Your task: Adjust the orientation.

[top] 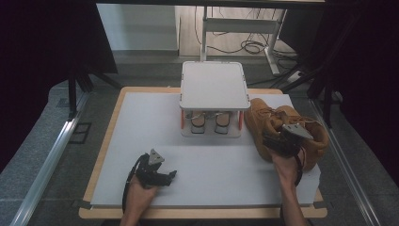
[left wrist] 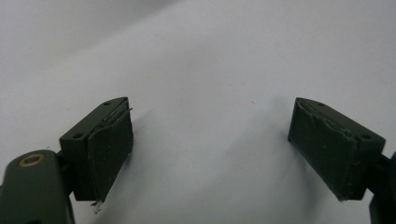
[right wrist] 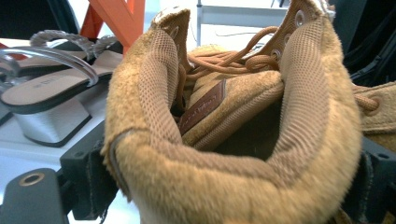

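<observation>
- The right gripper [top: 277, 141] sits at the right side of the table [top: 141, 141], its jaws set wide around the collar of a tan boot [top: 263, 120].
- In the right gripper view the boot [right wrist: 233, 154] rises between the two black jaws, one at each side of the fuzzy collar; the pads meet the collar on both sides, so the boot is gripped at its back rim.
- The boot's laces [right wrist: 224, 63] and a brown tongue label [right wrist: 203, 105] show inside the opening.
- A second tan boot [top: 313, 141] lies just beside the first, nearer the right table edge; the two touch.
- The gripped boot stands just right of a small white rack [top: 214, 84] at the table's far middle.
- On the rack's lower shelf sits a pair of sandals [top: 209, 121]; in the right gripper view one sandal [right wrist: 46, 88] with a block heel shows to the left of the boot, with an orange strut [right wrist: 116, 18] of the rack behind it.
- The left gripper [top: 170, 176] rests low at the near left of the table, well apart from the boots.
- In the left gripper view its jaws stand wide apart over bare white table [left wrist: 210, 70], with nothing between them.
</observation>
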Demonstrator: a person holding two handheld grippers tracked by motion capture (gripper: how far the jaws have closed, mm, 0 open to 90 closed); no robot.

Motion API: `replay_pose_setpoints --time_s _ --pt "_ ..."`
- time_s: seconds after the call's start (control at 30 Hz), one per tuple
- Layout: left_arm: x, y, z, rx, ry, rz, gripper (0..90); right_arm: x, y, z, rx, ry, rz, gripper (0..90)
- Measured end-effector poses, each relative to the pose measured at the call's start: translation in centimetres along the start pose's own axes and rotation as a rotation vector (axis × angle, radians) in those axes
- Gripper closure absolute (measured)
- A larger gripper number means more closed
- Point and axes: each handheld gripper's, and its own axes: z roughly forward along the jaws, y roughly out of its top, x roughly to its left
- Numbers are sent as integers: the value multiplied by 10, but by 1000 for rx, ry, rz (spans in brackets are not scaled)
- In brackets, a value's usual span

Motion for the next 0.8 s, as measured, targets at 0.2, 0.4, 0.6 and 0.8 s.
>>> replay_pose_setpoints --time_s 0.2,0.4,0.6,0.8 --pt "0 0 0 0 0 0 139 3 1 2 -15 -30 -12 175" --pt "0 0 0 -1 0 0 139 3 -1 -1 -25 -53 -6 335" --pt "0 0 0 -1 0 0 139 7 -3 -3 -36 -70 -45 450" --pt "0 0 0 -1 0 0 139 7 -1 -4 -41 -69 -45 488"
